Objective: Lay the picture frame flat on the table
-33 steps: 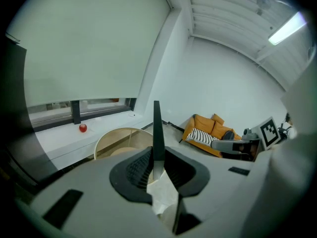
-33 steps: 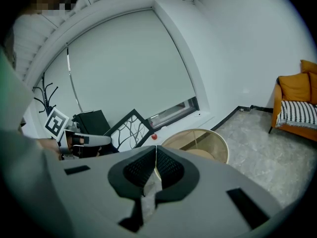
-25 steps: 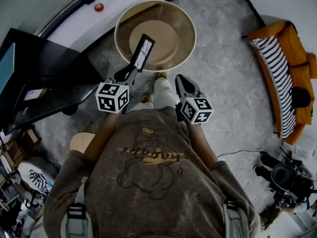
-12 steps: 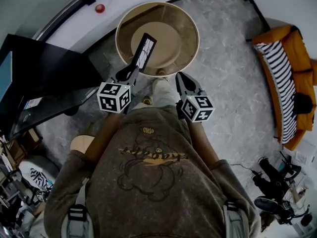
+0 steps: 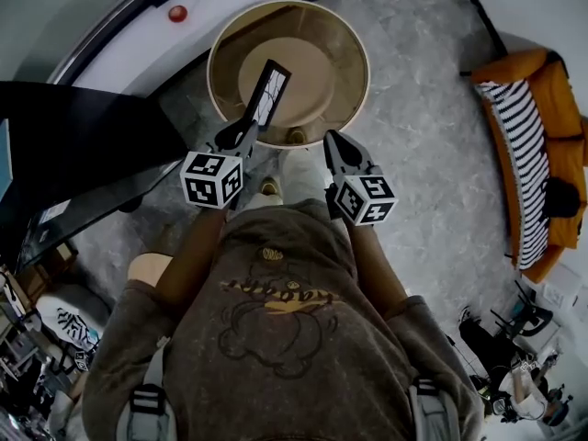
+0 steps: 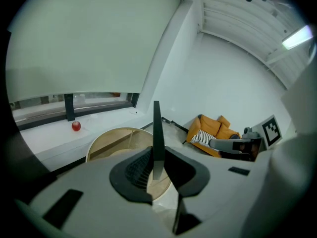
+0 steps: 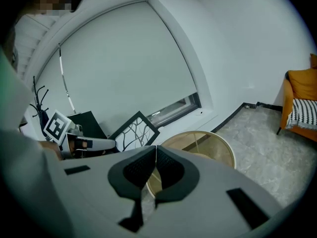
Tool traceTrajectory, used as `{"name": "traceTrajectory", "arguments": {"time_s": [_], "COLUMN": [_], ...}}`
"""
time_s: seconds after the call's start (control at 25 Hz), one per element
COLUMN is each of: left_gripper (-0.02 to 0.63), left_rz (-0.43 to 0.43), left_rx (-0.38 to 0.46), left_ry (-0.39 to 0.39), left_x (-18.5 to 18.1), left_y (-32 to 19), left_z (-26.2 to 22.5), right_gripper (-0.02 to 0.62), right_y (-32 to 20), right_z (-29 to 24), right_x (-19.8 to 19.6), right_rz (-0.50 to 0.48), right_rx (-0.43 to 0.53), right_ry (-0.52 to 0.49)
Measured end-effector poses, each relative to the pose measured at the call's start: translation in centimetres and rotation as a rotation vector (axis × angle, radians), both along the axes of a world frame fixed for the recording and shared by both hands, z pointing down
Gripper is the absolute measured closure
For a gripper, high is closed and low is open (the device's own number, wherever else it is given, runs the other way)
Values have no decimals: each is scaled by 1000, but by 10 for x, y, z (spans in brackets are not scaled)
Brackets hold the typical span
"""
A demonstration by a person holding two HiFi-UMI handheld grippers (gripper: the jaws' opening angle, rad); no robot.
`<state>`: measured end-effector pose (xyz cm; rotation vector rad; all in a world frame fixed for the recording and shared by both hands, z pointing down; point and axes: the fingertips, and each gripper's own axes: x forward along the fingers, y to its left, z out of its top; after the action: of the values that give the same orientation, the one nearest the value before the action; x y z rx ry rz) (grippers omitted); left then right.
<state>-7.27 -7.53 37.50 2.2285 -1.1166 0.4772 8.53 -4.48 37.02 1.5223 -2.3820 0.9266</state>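
A black picture frame [image 5: 267, 93] with a branch drawing is held upright and tilted over the near part of the round wooden table [image 5: 354, 67]. My left gripper [image 5: 244, 134] is shut on the frame's lower edge. In the left gripper view the frame [image 6: 157, 128] shows edge-on between the pads, above the table [image 6: 111, 142]. My right gripper [image 5: 331, 143] hovers at the table's near rim, to the right of the frame, shut and holding nothing. The right gripper view shows its pads meeting at the tips [image 7: 155, 155], with the frame [image 7: 132, 133] and table [image 7: 208, 145] beyond.
A black desk [image 5: 73, 145] stands at the left of the table. An orange sofa [image 5: 542, 108] with a striped cushion sits at the far right. A red ball [image 5: 177, 13] lies on the window ledge. Camera gear [image 5: 510, 347] lies on the floor at the lower right.
The person has stepped towards the table, so both grippers and the frame now sit closer over its near rim. The left grip on the frame is unchanged.
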Motion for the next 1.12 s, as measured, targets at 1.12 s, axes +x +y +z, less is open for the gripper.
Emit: {"name": "traceTrajectory", "arguments": {"time_s": [1.12], "left_gripper": [524], "left_rz": [-46], "left_rx": [-133], "left_ry": [0], "left_x": [30], "left_y": [-91], "left_z": [142], "right_gripper": [575], "right_y": [-98], "right_z": [127], "right_x": [29], "right_rz": [-40], "right_rx": [-101], "right_ry": [19]}}
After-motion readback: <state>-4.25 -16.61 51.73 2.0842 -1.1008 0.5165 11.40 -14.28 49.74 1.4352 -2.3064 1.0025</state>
